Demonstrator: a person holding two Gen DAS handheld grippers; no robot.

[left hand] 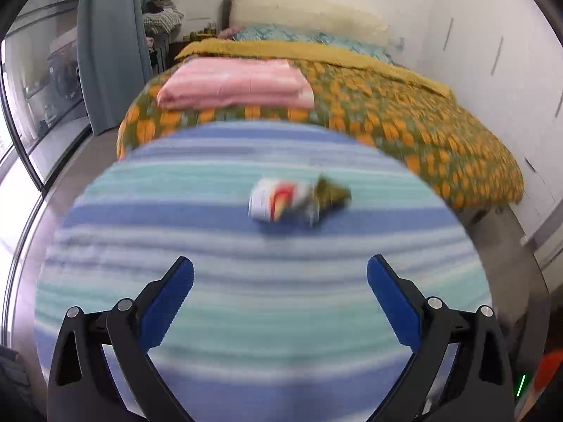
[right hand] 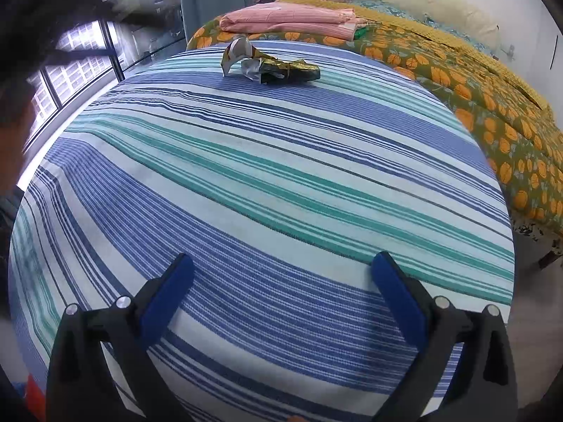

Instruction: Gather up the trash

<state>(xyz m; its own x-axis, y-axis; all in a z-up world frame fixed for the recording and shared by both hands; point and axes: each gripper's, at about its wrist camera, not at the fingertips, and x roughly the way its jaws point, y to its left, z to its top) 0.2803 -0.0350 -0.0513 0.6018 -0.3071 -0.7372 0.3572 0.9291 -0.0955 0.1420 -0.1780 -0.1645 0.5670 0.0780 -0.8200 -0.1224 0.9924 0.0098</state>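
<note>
Nearest, the left hand-held gripper (left hand: 280, 274) and the right hand-held gripper (right hand: 282, 270) are both hovering with blue pads spread wide, holding nothing. Under them the round desk with a blue, white and green striped cloth (right hand: 267, 183) is lying bare. Farther, toward the far edge, the crumpled gold and silver foil wrapper (right hand: 269, 63) is resting on the cloth. Beyond, the bed with an orange flowered cover (left hand: 404, 119) is carrying a folded pink blanket (left hand: 239, 84). The approach step seems to be in hand; the next move probably calls for reaching forward and closing around the wrapper.
</note>
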